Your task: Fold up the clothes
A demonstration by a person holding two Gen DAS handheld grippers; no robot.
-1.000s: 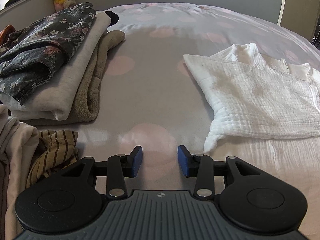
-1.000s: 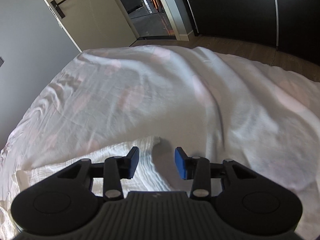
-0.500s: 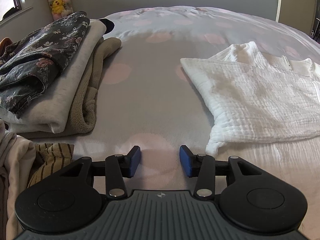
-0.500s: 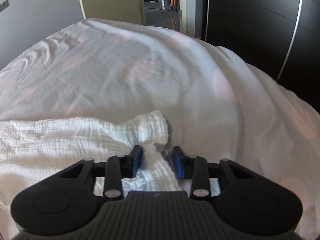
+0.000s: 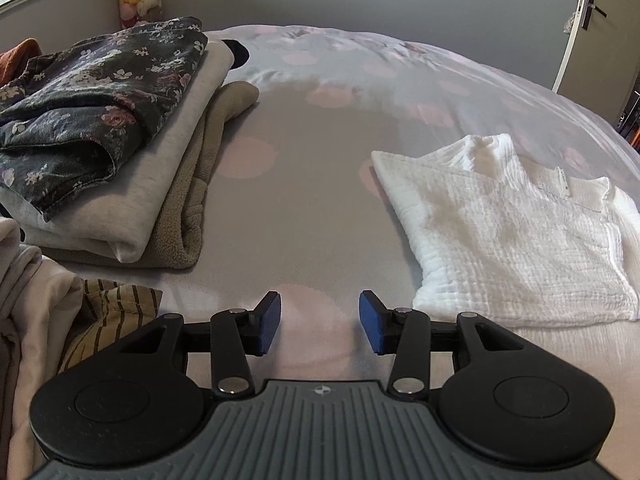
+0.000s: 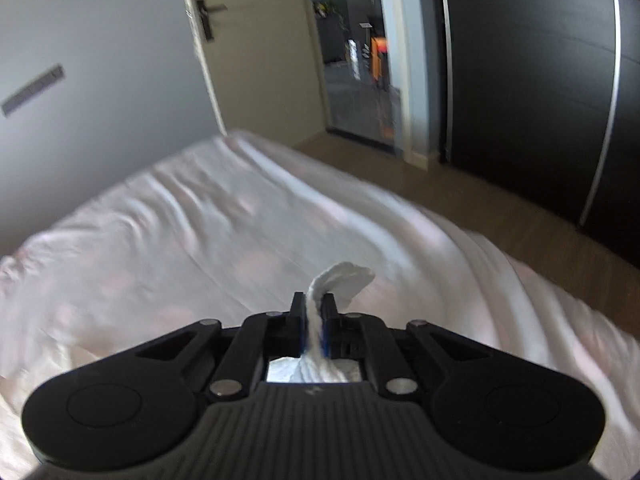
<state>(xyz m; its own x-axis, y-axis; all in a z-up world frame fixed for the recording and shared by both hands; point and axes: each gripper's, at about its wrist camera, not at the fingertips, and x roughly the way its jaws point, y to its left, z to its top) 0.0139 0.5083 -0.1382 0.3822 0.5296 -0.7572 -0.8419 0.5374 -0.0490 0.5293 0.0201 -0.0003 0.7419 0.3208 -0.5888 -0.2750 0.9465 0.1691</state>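
The bed (image 5: 320, 200) filled most of the room, its pale cover dotted with faint pink spots and creased toward the far side. On its left sat a stack of folded clothes (image 5: 120, 184): a dark floral piece on top, a grey one under it and a tan fleece at the bottom. Nearer on the left, a loose heap held a cream garment and a striped brown cloth (image 5: 108, 316). To the right lay the white crinkled garment (image 5: 512, 240), spread flat with its collar toward the far right. An open door (image 6: 260, 60) and a dark wardrobe (image 6: 540, 80) stood beyond the foot of the bed.

The left gripper (image 5: 319, 320) hung over bare cover near the garment's near left corner, its blue pads spread apart with nothing between them. The right gripper (image 6: 314, 326) was raised above the bed, its pads pressed together on a bunched fold of the white garment, a tuft of which stuck out past the tips.
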